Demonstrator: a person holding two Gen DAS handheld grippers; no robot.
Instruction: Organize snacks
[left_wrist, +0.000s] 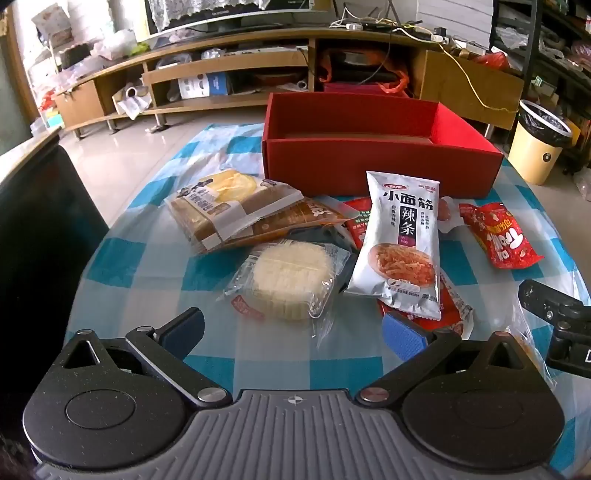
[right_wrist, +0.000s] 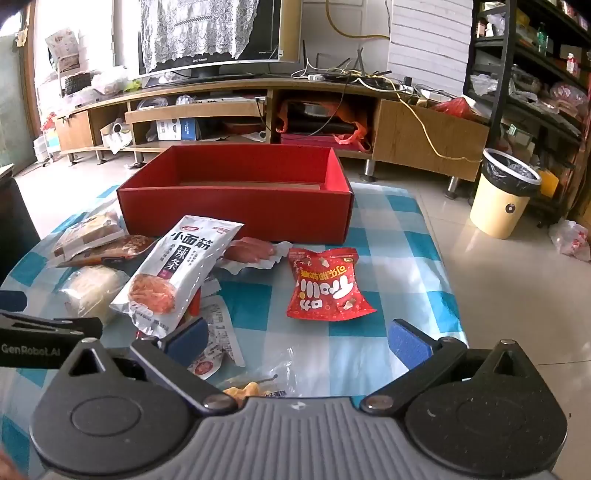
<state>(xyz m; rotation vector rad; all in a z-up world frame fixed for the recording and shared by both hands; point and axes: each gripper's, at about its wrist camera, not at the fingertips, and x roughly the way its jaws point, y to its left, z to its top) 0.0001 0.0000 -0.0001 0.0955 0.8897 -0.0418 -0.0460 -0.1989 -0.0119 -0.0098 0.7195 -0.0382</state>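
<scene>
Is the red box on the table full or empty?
Empty as far as shown: the red box has no lid, bare inner walls, and every snack lies outside on the checked cloth. Its floor is mostly hidden.

left hand-held gripper (left_wrist: 293, 334) | black arms, blue pads, grey ribbed base, silver screws | right hand-held gripper (right_wrist: 297, 341) alike

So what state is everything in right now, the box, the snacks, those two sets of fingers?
Red box: open, no lid on, looks empty.
White spicy-strip packet: sealed, propped on other packets.
Red gummy packet: sealed, lying flat, apart from the pile.
Round pastry: wrapped, on the cloth.
Bread packet: wrapped, atop another packet.
Left gripper: fingers wide open, holding nothing.
Right gripper: fingers wide open, holding nothing.
</scene>
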